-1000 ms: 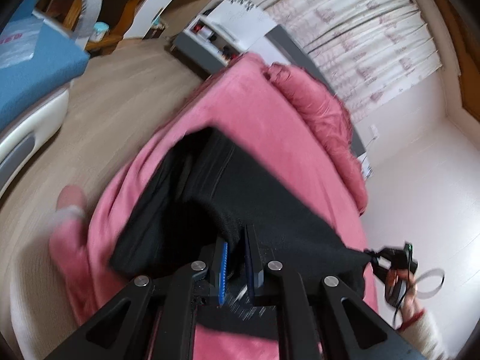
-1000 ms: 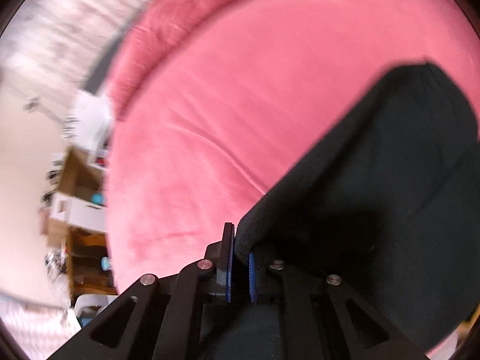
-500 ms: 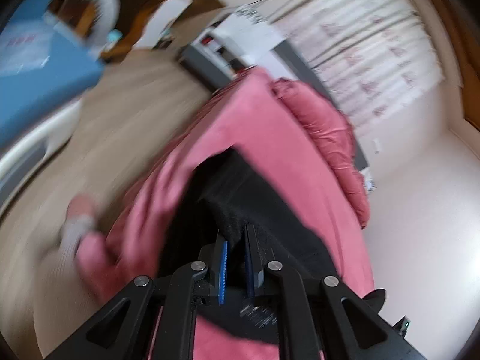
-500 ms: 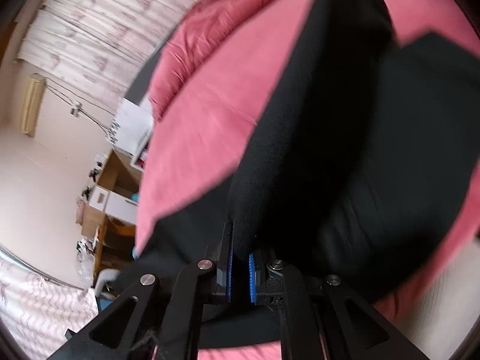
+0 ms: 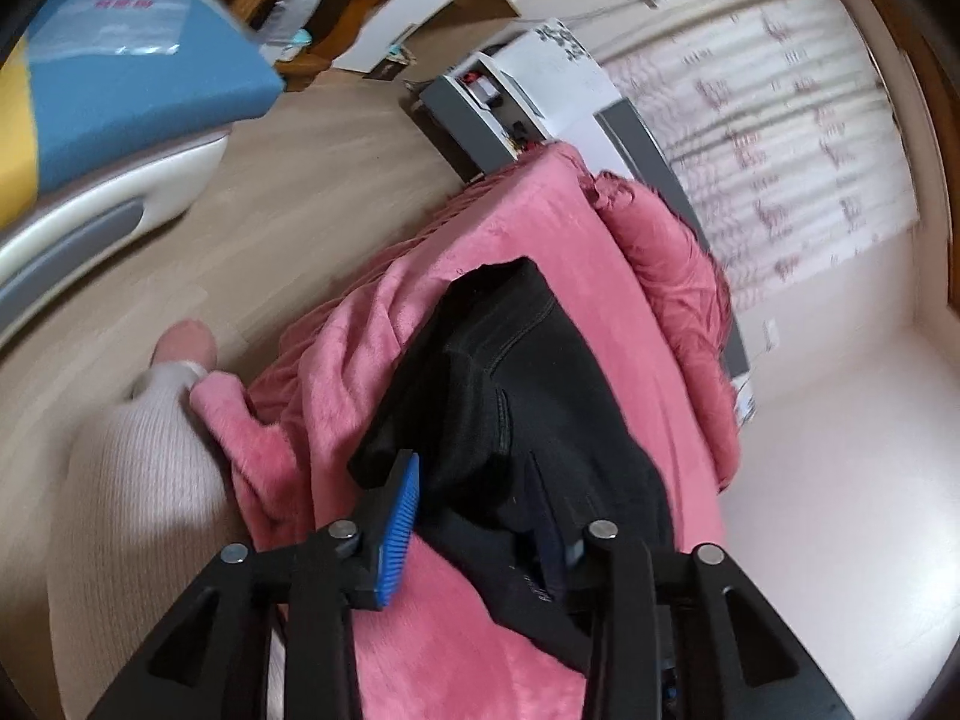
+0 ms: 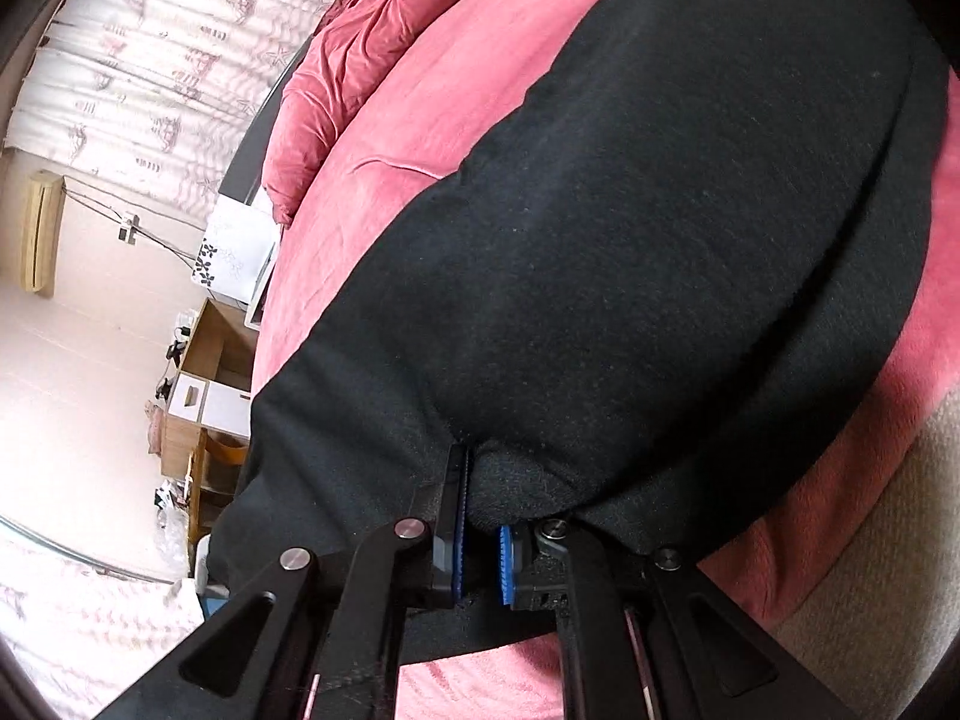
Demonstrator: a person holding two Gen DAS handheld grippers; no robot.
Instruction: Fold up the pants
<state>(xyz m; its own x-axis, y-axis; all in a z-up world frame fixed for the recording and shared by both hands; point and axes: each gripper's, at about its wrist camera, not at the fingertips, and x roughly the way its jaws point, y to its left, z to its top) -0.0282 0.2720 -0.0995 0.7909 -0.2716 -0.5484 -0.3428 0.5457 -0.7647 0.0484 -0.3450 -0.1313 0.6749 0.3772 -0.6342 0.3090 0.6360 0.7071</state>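
The black pants (image 5: 528, 396) lie folded over on the pink blanket (image 5: 528, 240) near the bed's foot. My left gripper (image 5: 480, 516) is open, its blue-padded fingers spread on either side of the pants' near edge, holding nothing. In the right wrist view the pants (image 6: 630, 240) fill most of the frame. My right gripper (image 6: 480, 516) has its jaws slightly parted, with a fold of the black fabric still between the pads.
A bunched pink duvet (image 5: 666, 264) lies at the bed's far end. A blue-cushioned chair (image 5: 120, 78) stands on the wood floor (image 5: 270, 228) at left. The person's leg in a pale sock (image 5: 144, 456) is beside the bed. A white cabinet (image 5: 528, 78) stands behind.
Both grippers carried the pants' end over and laid it down on the rest. My left gripper has opened and let the fabric go. My right gripper's jaws have loosened.
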